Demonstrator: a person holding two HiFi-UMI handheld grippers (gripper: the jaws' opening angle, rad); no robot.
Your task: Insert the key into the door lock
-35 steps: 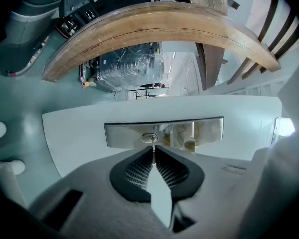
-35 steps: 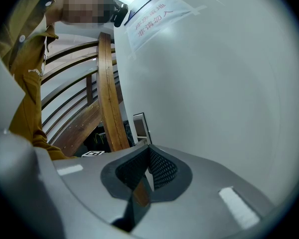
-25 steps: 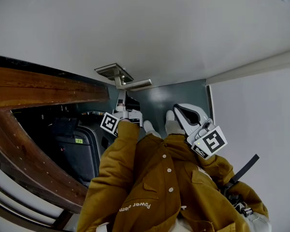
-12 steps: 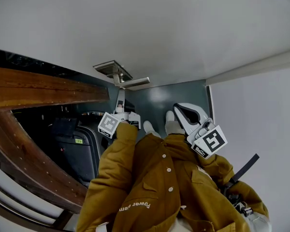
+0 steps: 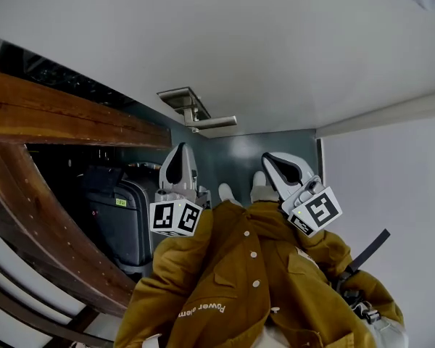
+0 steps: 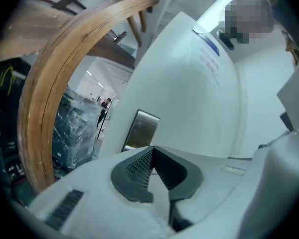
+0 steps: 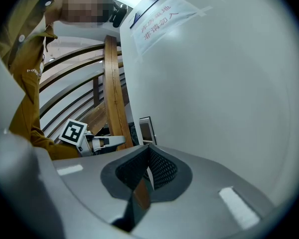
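White door (image 5: 275,49): fills the top of the head view, with a metal handle (image 5: 212,124) jutting from a plate (image 5: 175,96).
Lock: from where I stand no keyhole shows. I take the lock to sit by that plate, but cannot say just where.
Key: no view shows it. The key may sit in the lock or be tucked in a jaw; I cannot tell which.
Left hand-held gripper (image 6: 150,152): jaws together, ribbed pads (image 6: 134,171) meeting at the tip, nothing seen between them. It hangs below the handle, apart from it, nose toward the door.
Right hand-held gripper (image 7: 148,152): jaws likewise closed. A brownish sliver shows low in the gap, too unclear to name. It is held near the door, right of the handle.
Person: mustard jacket (image 5: 232,281), both sleeves raised toward the door.
Beside the door: a curved wooden rail (image 5: 51,122) and a dark suitcase (image 5: 119,223) in the gloom.
Stage, as I judge it: neither tool is at the plate, so either the key is in or the approach is not begun.
Risk: if a key is pinched in closed jaws, a skewed approach would scrape the plate or twist it in the pads.
Risk: the handle juts over the likely path and could knock the left tool. Aiming at an unseen slot could miss it.
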